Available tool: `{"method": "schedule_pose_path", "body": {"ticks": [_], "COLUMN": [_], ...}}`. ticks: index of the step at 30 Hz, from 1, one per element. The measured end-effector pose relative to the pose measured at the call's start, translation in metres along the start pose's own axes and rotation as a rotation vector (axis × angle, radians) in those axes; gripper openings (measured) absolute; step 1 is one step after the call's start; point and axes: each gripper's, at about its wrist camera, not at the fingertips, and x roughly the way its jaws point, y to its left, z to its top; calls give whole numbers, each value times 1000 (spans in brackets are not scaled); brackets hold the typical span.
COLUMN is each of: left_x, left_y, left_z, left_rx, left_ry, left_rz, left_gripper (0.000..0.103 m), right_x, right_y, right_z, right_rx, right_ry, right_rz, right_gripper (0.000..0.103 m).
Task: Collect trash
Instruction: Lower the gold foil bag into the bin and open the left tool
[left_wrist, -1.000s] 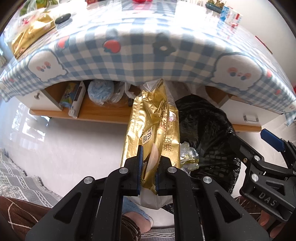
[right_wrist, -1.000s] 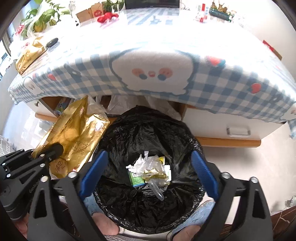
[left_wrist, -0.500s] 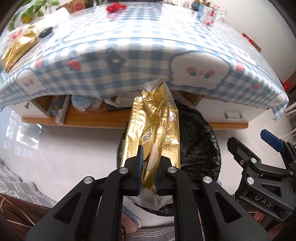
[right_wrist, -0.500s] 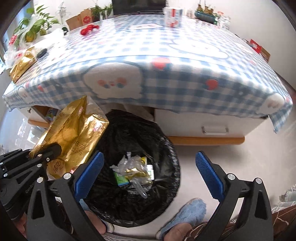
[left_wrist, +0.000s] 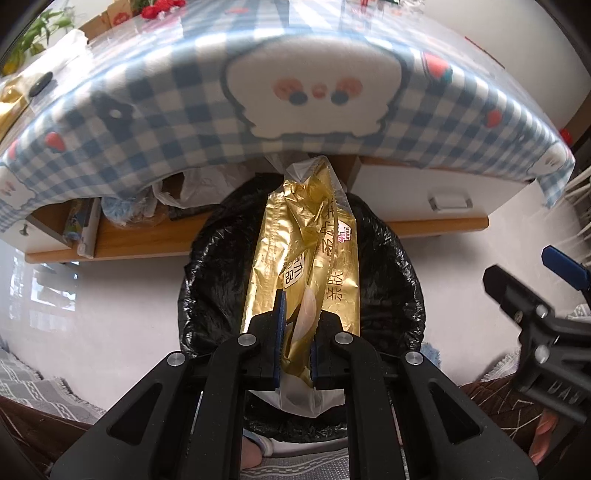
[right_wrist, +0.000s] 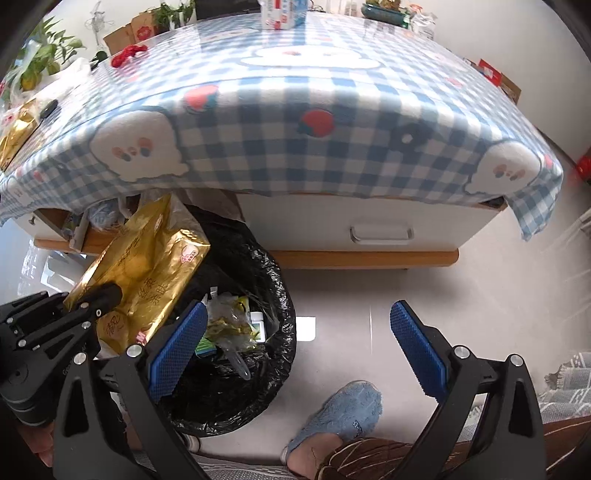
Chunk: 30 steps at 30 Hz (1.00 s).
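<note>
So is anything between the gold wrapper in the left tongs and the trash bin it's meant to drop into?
Nothing visible. The left tongs hold the gold wrapper directly over the open, black-lined trash bin, whose mouth is uncovered. The right tongs are open and mostly off to the side over the floor, not under the wrapper.

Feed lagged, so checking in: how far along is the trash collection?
Done: wrappers and a small bottle already lie in the black-lined bin. In hand: the left gripper clamps a gold tissue pack above the bin. The right gripper is open. Left: release it, then another gold pack on the table.
</note>
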Motion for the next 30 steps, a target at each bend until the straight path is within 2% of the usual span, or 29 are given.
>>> {"method": "schedule_pose_path", "body": {"ticks": [12,18,23,26,30], "left_x": [42,44,49,47,41], "left_y": [3,-2,-4,-5,-2], "left_z": [2,5,5,6,7], "left_rx": [-18,-10,-16,-8,-19], "left_ry": [50,37,45,29,1], "left_rz": [-18,-40,-39,-24,-17], "left_gripper": [9,10,14,22,44], "right_x": [35,42,48,49,47], "right_y": [-2,-4,-5,-3,-2], "right_z": [4,9,10,10,10], "right_rx": [23,56,75,74,70], "right_ry": [47,44,49,46,37], "right_rz": [8,10,6,8,9], "right_gripper": [95,95,95,95,95]}}
